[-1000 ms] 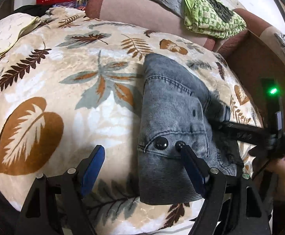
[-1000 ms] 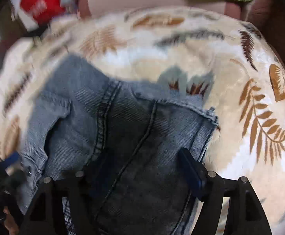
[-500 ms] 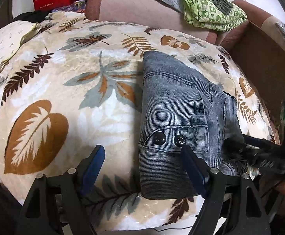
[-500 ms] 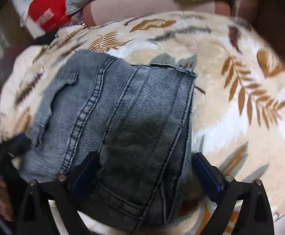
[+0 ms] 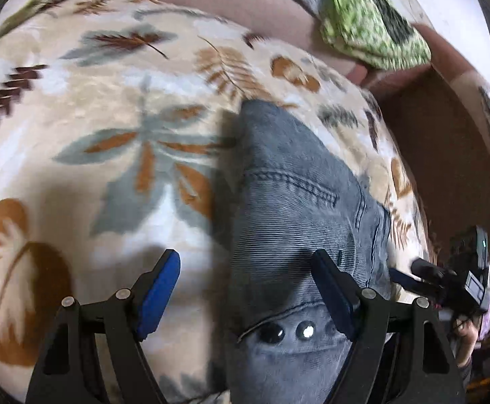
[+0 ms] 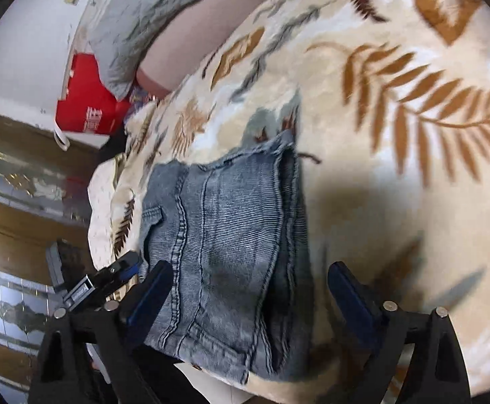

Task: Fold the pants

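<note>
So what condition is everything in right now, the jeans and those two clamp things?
jeans: folded into a compact stack, lying flat on the leaf-print blanket, not held.
left tool: open, holding nothing, over the jeans' left edge.
right tool: open after its jaws just narrowed a little; jeans lie between the fingers, unpinched.
green cloth: crumpled on the sofa.

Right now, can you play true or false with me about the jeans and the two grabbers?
1. The folded grey-blue jeans lie on a leaf-patterned blanket. True.
2. The left gripper is squeezing the jeans. False: its jaws stand open.
3. The right gripper stands open, its jaws having just closed a little, with the jeans between them unpinched. True.
4. The jeans are bright red. False: only a bag beside the bed is red.
5. Dark round buttons show on the jeans. True.
</note>
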Available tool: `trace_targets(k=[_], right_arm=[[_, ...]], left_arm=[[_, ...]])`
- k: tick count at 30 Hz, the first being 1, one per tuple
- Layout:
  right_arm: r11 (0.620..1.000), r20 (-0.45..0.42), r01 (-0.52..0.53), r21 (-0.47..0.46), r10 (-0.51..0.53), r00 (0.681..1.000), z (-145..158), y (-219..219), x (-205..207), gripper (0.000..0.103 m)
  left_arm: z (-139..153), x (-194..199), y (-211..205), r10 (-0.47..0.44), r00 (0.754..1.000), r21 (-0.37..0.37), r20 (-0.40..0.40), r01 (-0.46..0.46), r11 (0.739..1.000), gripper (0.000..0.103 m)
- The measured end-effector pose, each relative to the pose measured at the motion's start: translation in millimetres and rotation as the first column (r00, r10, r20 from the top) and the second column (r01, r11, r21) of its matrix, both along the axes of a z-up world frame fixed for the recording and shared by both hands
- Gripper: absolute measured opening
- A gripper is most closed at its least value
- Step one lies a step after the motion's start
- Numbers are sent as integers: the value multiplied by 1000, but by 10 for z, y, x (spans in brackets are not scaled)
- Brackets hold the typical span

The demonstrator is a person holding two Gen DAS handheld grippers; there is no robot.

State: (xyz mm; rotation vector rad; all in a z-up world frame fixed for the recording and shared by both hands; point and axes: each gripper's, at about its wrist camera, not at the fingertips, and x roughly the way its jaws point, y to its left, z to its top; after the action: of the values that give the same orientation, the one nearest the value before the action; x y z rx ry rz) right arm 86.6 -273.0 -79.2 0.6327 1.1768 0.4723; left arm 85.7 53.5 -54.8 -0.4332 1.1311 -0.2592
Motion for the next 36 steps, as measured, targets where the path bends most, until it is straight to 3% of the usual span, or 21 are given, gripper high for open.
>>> trace_targets(k=[3, 4, 5, 6, 7, 9, 11, 13, 14, 17, 19, 21, 25, 29, 33, 35, 36], right_arm=[[1000, -48, -3, -4, 3, 999, -159, 102, 92, 77], [999, -31, -23, -24, 22, 999, -116, 142, 97, 68], [997, -27, -43, -62, 41, 999, -96, 192, 96, 49], [994, -26, -55, -95, 53, 998, -87, 219, 73, 45], [991, -29, -63, -118, 60, 998, -98, 243, 76, 44], [991, -51, -37, -129, 31, 998, -161, 225, 128, 43], [998, -75, 5, -62, -9, 997, -233, 128, 152, 48], [995, -50, -24, -96, 19, 999, -205, 205, 148, 49], [993, -39, -44, -106, 40, 998, -186, 246, 137, 48], [995, -27, -62, -84, 60, 998, -97, 276, 83, 21], [993, 13, -71, -93, 72, 997, 53, 314, 18, 18], [992, 54, -75, -105, 81, 995, 210, 366, -17, 17], [987, 151, -102, -125, 120, 981, 641, 555, 65, 16], [986, 227, -118, -120, 143, 963, 908, 724, 389, 16], [978, 275, -122, -167, 165, 947, 876, 979, 765, 16], [979, 264, -88, -184, 136, 955, 650, 1072, 963, 17], [972, 218, -86, -218, 134, 967, 428, 1139, 1065, 18]], left_arm=[[-54, 32, -123, -26, 1000, -7, -16, 26, 1000, 80], [-44, 32, -153, -36, 999, -10, -4, 36, 999, 80], [-48, 39, -179, -43, 999, -14, -6, 42, 999, 76], [-57, 47, -188, -47, 999, -19, -10, 46, 999, 71], [-71, 63, -202, -56, 998, -26, -16, 56, 998, 61], [-95, 85, -228, -53, 998, -22, -22, 53, 998, 61], [-104, 93, -214, -45, 999, -41, -18, 44, 998, 62], [-120, 106, -196, -47, 999, -47, -22, 46, 998, 61], [-107, 105, -195, -47, 999, -41, -17, 46, 998, 54], [17, 57, -231, -53, 998, 12, 21, 53, 999, 22], [130, 5, -212, -58, 997, 10, 59, 58, 998, 18], [259, -41, -176, -54, 994, -4, 95, 54, 999, 17], [716, -63, -39, -33, 971, 50, 237, 21, 999, 17], [899, 188, 165, 9, 959, 77, 284, -32, 996, 19], [623, 503, 327, 66, 963, 87, 262, -92, 992, 22], [360, 639, 341, 87, 967, 121, 239, -118, 986, 31], [128, 767, 304, 76, 979, 177, 190, -111, 978, 36]])
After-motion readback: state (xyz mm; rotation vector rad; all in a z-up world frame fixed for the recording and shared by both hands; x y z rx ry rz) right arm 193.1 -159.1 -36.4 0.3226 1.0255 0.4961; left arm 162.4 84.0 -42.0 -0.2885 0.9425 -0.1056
